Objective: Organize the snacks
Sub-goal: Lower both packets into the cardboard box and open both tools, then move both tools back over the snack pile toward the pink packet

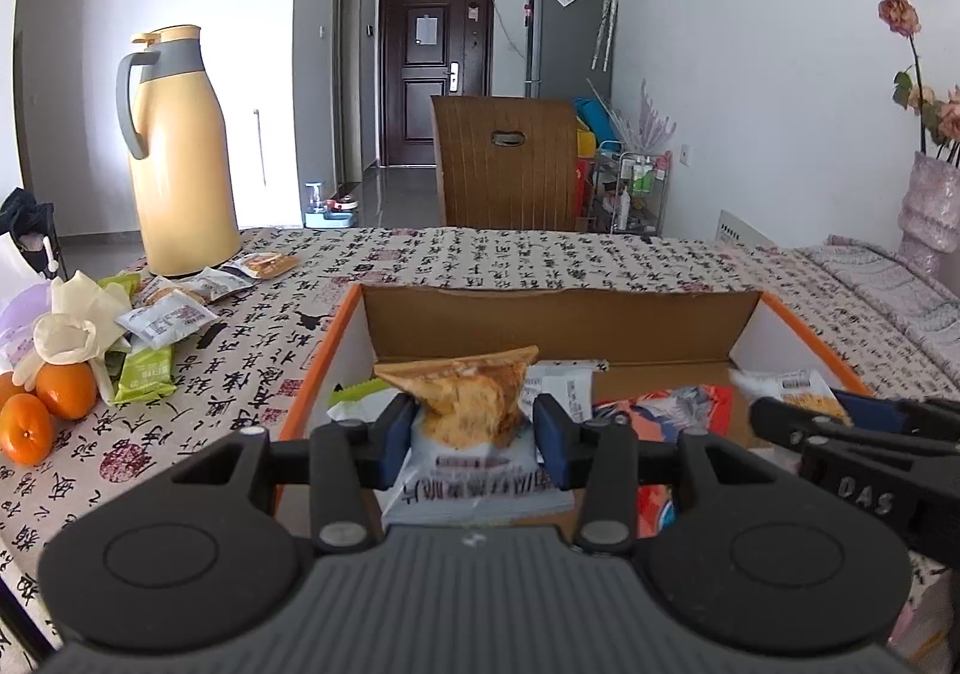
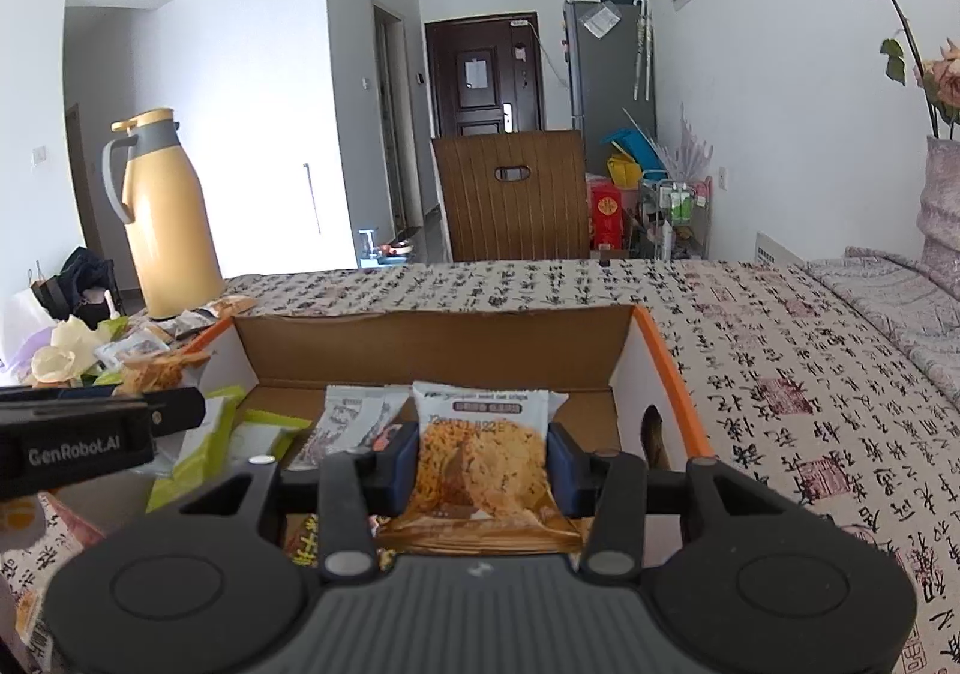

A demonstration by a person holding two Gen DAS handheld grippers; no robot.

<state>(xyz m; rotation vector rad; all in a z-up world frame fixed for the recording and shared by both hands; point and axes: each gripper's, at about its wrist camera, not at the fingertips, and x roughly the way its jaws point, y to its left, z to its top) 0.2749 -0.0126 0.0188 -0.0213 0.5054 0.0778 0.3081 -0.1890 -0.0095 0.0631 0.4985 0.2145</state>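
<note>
A cardboard box with an orange rim lies open on the patterned tablecloth and holds several snack packets. My left gripper hangs over its left part, blue pads pressed on an upright, crumpled cracker packet. My right gripper is over the right part of the box, shut on a white packet of round crackers that stands upright between its pads. In the left wrist view the right gripper enters from the right. In the right wrist view the left gripper enters from the left.
Left of the box lie loose snack packets, a white glove and oranges, with a yellow thermos jug behind them. A vase of flowers stands far right. A wooden chair is beyond the table.
</note>
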